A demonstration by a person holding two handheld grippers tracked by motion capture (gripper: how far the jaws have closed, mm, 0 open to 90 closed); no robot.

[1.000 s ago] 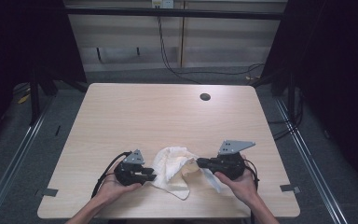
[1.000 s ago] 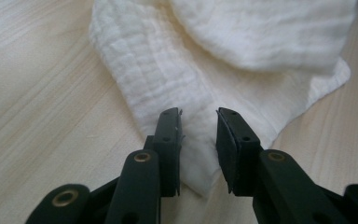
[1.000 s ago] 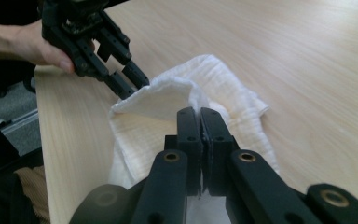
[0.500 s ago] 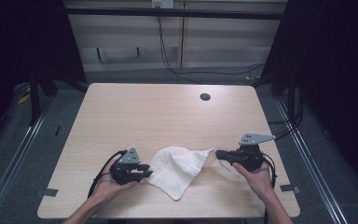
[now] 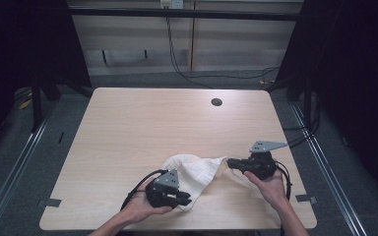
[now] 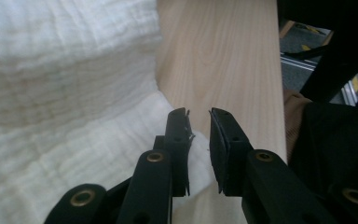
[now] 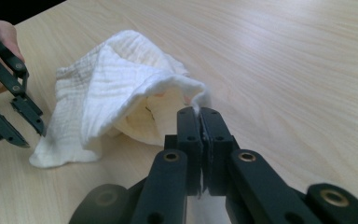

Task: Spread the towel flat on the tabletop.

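1. Cloth (image 5: 197, 172) lies on the table (image 5: 142, 128), near its front edge, a bit right of centre.
2. Left gripper (image 5: 179, 199) sits at the cloth's front-left corner, just beside it.
3. Right gripper (image 5: 231, 163) is at the cloth's right tip, touching.
4. Grommet hole (image 5: 216, 102) lies well behind the cloth, towards the back edge.

My cloth (image 7: 116, 88) is white crinkled gauze, soft and matt, at ten o'clock of my right jaws. The table (image 5: 142, 123) is pale wood-grain laminate, smooth with slight sheen. My grippers' jaws are matt black plastic with brass rivets.
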